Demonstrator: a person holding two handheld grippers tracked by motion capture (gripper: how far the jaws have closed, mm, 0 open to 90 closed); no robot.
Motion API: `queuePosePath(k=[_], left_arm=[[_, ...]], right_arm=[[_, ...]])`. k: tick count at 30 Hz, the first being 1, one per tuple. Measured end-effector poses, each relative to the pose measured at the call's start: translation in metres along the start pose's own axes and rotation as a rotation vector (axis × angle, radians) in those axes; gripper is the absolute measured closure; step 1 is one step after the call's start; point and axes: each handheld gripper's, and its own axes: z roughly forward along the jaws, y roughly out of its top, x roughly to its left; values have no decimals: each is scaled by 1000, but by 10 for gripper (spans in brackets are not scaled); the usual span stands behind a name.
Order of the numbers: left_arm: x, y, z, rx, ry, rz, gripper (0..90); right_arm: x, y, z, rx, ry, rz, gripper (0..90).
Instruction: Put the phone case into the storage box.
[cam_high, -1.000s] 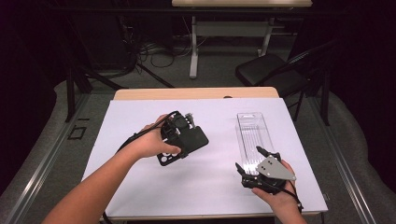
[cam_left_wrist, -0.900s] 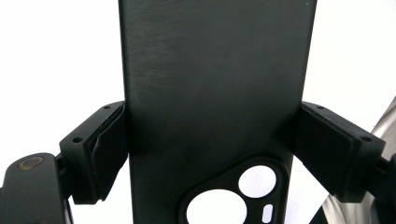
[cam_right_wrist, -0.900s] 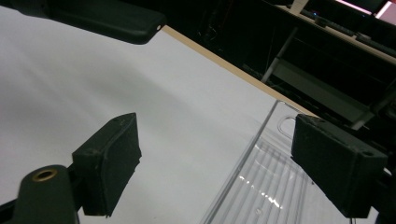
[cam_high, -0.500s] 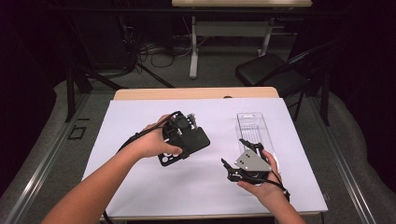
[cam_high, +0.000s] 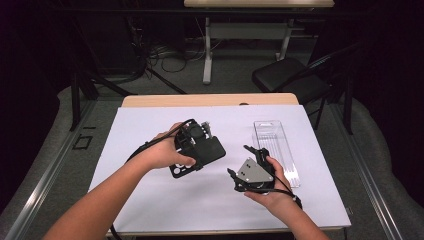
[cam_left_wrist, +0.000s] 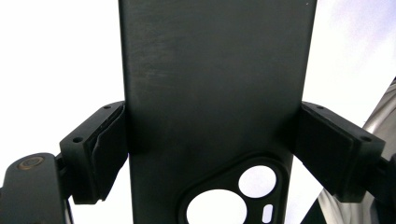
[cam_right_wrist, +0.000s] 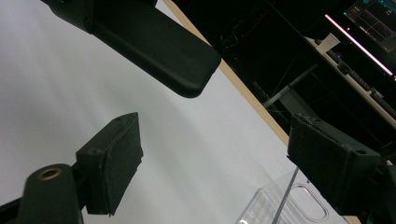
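While the left gripper clamps the black phone case, the right gripper gapes empty.

The person's left forearm reaches in from the lower left, bare to the wrist, and the left hand wraps around the body of the left gripper, held above the middle of the table. Its jaws are clamped on the two long edges of a phone case, pads pressed flat against it. The right hand cups the right gripper from below, tilted up and pointing toward the left one. Its jaws stand wide apart, with nothing between them.
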Motion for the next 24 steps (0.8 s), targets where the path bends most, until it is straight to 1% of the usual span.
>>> queuePosePath(k=[3,4,8,10,11,15,18,19,20,21,23,24], left_arm=[[-1,2,0,5,-2,4,144],[-2,2,0,3,4,5,144],[-4,6,-1,7,4,14,144],[-5,7,-1,7,1,19,144],[-6,8,-1,15,3,23,144],[-7,11,2,20,-5,27,144],[-7,13,3,26,-9,27,144],[-7,13,4,28,-9,29,144],[-7,13,5,30,-14,24,144],[-6,14,5,41,-16,32,144],[-7,15,6,38,-21,25,144],[-6,15,7,37,-23,26,144]], right_arm=[[0,1,0,0,3,-8,168],[-1,1,0,0,3,-14,168],[-2,1,0,3,-13,-75,171],[-2,1,0,4,-17,-113,177],[-2,1,0,2,-22,-135,181],[2,1,1,14,-27,-231,207],[5,1,2,16,-41,-294,229],[6,2,2,22,-43,-322,238],[7,2,2,20,-51,-339,247],[7,2,2,26,-57,-370,254],[9,2,3,24,-69,-403,262],[10,2,4,27,-73,-428,264]])
